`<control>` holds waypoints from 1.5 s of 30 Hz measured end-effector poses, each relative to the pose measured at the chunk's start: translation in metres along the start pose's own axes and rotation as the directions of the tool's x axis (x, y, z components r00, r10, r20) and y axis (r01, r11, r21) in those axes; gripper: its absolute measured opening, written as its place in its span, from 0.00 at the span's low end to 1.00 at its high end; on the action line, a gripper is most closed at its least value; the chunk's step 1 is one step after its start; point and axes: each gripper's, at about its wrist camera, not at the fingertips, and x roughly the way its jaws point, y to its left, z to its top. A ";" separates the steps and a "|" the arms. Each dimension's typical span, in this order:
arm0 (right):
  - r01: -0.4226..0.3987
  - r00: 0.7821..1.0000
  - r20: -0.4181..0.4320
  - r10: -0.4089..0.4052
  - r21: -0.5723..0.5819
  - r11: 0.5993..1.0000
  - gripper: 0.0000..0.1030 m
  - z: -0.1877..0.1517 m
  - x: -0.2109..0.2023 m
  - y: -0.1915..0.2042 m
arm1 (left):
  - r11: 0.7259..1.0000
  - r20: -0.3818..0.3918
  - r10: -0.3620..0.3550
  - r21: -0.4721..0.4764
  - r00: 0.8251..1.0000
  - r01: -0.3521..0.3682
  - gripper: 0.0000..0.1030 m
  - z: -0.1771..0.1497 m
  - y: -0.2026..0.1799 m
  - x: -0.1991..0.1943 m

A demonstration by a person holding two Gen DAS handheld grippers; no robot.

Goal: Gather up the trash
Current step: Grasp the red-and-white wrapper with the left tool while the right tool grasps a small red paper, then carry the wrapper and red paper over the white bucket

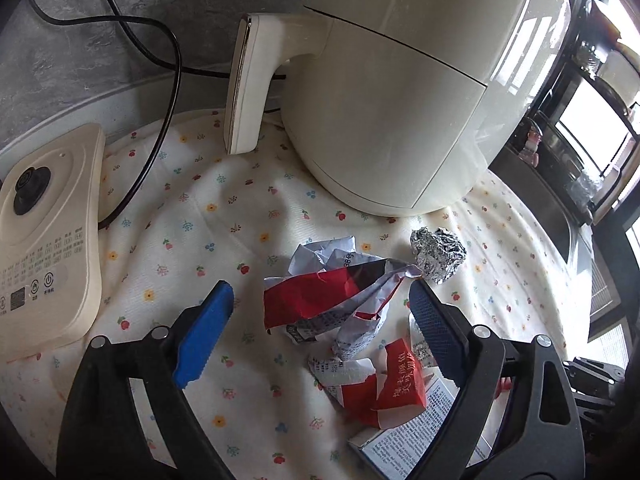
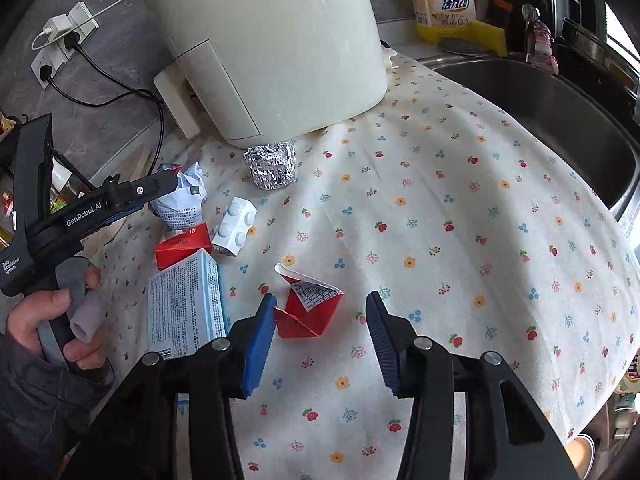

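Observation:
Trash lies on a flowered cloth (image 1: 224,216). My left gripper (image 1: 320,296) is open, and its blue pads stand on either side of a crumpled red and white wrapper (image 1: 320,304) without touching it. Beyond it sits a foil ball (image 1: 438,254); nearer me are a small red box (image 1: 400,384) and a printed white box (image 1: 408,440). My right gripper (image 2: 320,300) is open around a folded red wrapper (image 2: 310,312). The left pad is at the wrapper's edge and the right pad stands apart. The foil ball (image 2: 272,168) and a white studded brick (image 2: 236,228) lie farther back.
A cream air fryer (image 1: 400,100) stands on the cloth right behind the trash. A cream appliance base (image 1: 44,240) and a black cable (image 1: 168,80) lie to the left. To the right are a steel sink (image 2: 540,120) and a yellow detergent bottle (image 2: 442,0). A hand (image 2: 48,320) holds the left gripper's handle.

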 end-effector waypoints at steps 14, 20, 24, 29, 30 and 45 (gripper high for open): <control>-0.021 0.998 0.055 0.024 -0.061 0.998 0.09 0.005 -0.017 0.004 | 0.992 0.078 0.055 -0.119 0.995 -0.046 0.35 -0.026 0.026 -0.073; -0.060 0.996 0.067 0.067 -0.105 0.993 0.08 0.004 -0.027 0.004 | 0.975 0.135 0.145 -0.190 0.980 -0.118 0.35 -0.055 0.032 -0.131; -0.080 0.994 0.064 0.091 -0.155 0.985 0.06 0.003 -0.036 0.007 | 0.956 0.159 0.199 -0.250 0.967 -0.155 0.35 -0.081 0.033 -0.166; -0.107 0.990 0.066 0.124 -0.209 0.972 0.06 -0.002 -0.046 0.011 | 0.934 0.158 0.249 -0.299 0.956 -0.194 0.35 -0.114 0.024 -0.193; -0.111 0.989 0.067 0.128 -0.216 0.970 0.06 -0.003 -0.048 0.011 | 0.931 0.157 0.257 -0.305 0.954 -0.201 0.35 -0.120 0.022 -0.198; -0.169 0.975 0.096 0.198 -0.248 0.954 0.06 -0.034 -0.104 -0.011 | 0.924 0.157 0.268 -0.323 0.951 -0.207 0.35 -0.176 -0.030 -0.230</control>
